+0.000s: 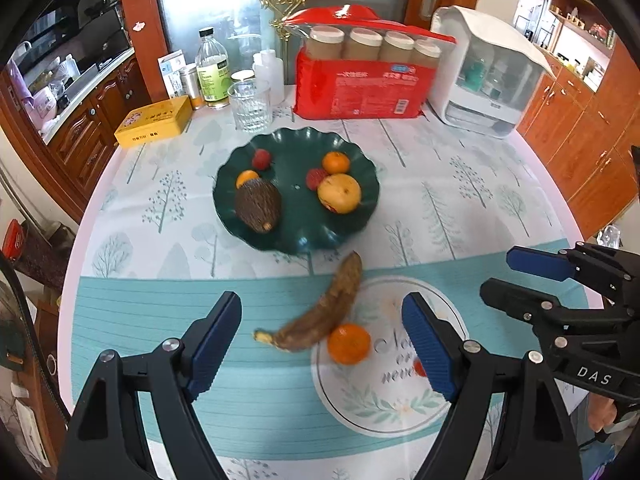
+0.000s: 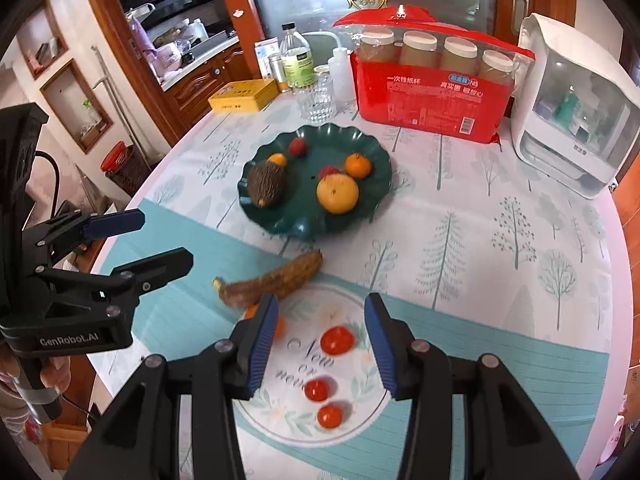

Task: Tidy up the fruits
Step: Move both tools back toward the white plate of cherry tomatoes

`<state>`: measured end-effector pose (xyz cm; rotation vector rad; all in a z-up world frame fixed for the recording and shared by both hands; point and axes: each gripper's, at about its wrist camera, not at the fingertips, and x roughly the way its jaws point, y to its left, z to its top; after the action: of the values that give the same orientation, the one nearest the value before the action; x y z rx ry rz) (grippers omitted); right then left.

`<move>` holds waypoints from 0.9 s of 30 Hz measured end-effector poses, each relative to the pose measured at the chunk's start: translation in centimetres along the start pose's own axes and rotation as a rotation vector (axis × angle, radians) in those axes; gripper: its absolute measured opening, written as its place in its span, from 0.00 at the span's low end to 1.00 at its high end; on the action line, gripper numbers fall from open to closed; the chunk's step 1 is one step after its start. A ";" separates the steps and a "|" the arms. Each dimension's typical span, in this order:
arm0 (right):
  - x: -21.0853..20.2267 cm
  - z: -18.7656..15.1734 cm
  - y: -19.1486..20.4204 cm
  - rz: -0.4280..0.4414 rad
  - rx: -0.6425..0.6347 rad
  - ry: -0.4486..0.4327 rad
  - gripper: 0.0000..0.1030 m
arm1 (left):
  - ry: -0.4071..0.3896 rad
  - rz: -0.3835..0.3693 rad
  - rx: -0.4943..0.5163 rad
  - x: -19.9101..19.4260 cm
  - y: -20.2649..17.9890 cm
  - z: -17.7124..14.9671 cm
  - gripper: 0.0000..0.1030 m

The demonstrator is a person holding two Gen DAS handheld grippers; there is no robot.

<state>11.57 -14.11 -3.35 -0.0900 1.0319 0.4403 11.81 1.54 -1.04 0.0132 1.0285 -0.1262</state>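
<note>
left gripper (image 1: 322,340): black arms, ribbed blue pads, jaws wide apart and holding nothing; it hangs above the banana and the loose tangerine.
right gripper (image 2: 320,340): same build, jaws partly apart with nothing between the pads; one small tomato shows in the gap below.
plate (image 1: 296,236): dark green, glossy, scalloped rim, mid-surface.
fruit on plate: scaly brown oval fruit (image 1: 257,206), smooth yellow-orange round fruit (image 1: 339,193), two small tangerines, two bumpy red berries.
banana (image 1: 324,308): browned, curved, on the cloth just in front of the plate.
loose tangerine (image 1: 349,343): round, touching the banana's near side.
small tomatoes (image 2: 337,340): three, shiny red, on the round printed emblem.
surface (image 1: 460,208): round, under a cloth printed with pale trees and a teal band.
view difference: right wrist view shows all three tomatoes; left wrist view shows one sliver beside its pad.
writing: "new or never" partly readable on the emblem; "das" on the right gripper's body, "genrobot.ai" on the left's.
red pack (image 2: 434,92): holds four capped cup stacks, chinese lettering.
</note>
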 end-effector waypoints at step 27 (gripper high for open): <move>6.9 -12.2 -1.1 -0.028 -0.023 0.124 0.44 | 0.129 -0.074 0.117 7.6 -5.6 -9.1 0.79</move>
<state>5.15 -16.36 -15.69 -0.1540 1.1465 0.4253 7.28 -4.13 -11.92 0.0907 1.1498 -0.2552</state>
